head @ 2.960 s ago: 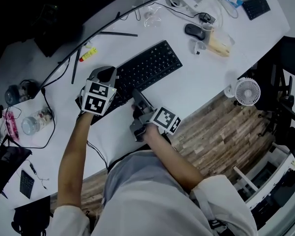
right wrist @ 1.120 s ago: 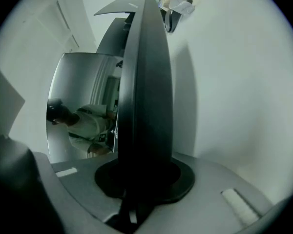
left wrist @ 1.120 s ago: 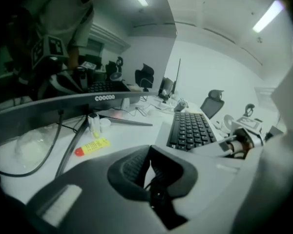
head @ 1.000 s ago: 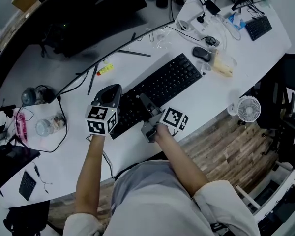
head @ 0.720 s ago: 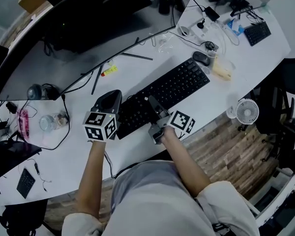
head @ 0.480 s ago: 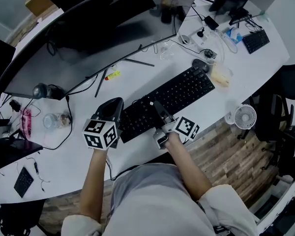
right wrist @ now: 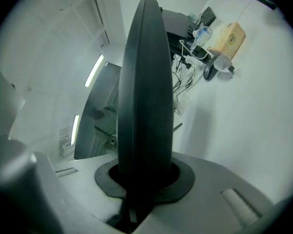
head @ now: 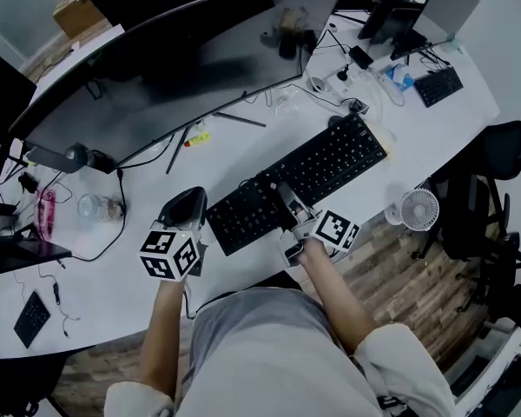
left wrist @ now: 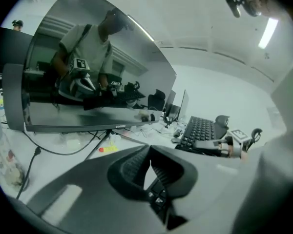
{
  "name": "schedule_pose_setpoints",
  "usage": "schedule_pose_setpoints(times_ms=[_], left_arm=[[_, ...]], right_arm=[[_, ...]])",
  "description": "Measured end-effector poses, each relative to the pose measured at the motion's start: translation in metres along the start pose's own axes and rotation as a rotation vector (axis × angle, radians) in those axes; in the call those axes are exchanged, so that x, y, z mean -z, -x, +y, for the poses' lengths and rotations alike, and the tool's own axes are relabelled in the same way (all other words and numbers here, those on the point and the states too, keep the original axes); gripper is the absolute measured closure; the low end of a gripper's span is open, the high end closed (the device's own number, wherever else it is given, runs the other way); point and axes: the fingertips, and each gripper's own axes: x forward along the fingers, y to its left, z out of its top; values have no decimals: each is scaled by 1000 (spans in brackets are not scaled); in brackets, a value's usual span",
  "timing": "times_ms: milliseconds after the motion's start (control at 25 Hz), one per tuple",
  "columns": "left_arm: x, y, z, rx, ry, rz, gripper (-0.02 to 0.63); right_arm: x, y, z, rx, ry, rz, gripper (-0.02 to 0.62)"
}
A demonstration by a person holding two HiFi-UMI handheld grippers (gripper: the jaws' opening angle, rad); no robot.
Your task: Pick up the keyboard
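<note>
Black keyboard (head: 317,168) clamped in left gripper (head: 191,201) and right gripper (head: 285,196) jaws; raise both evenly, holding it level.

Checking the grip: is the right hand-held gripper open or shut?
Shut: the right hand-held gripper clamps the keyboard edge-on between its jaws.

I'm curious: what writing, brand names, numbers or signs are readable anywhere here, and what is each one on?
No text here reads clearly.
Monitor: a small logo on its lower bezel, too blurred to read.
Keyboard: the key legends are too small to read.
Marker cubes: black-and-white square patterns only, with no letters or numbers.
</note>
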Motion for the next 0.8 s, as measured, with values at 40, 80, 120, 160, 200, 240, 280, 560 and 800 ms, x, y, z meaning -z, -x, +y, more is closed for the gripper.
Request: schedule_pose_setpoints(times_ms=[40, 80, 120, 160, 200, 240, 280, 560, 800], left_arm=[[0, 4, -2, -1, 0, -2, 606], [-1, 9, -4, -3, 3, -8, 606], [-2, 15, -5, -4, 7, -16, 606], [-4, 20, -7, -6, 13, -27, 606], [-5, 25, -9, -8, 19, -39, 606], [-6, 29, -10, -11, 22, -50, 606], [-7, 33, -12, -15, 24, -60, 606], [-12, 57, -26, -53, 13, -110, 606], [-14, 77, -26, -61, 21, -171, 606]], right_arm=[[-2, 3, 4, -7, 18, 1, 526], [-5, 6, 9, -11, 32, 2, 526], [-7, 10, 13, -14, 45, 2, 526], [-8, 14, 17, -18, 56, 1, 526], [-11, 17, 21, -21, 67, 1, 526], [-13, 21, 24, -24, 77, 0, 528], [-15, 24, 27, -28, 88, 0, 528], [-32, 53, 43, -22, 232, 17, 528], [-35, 64, 54, -19, 369, 65, 528]])
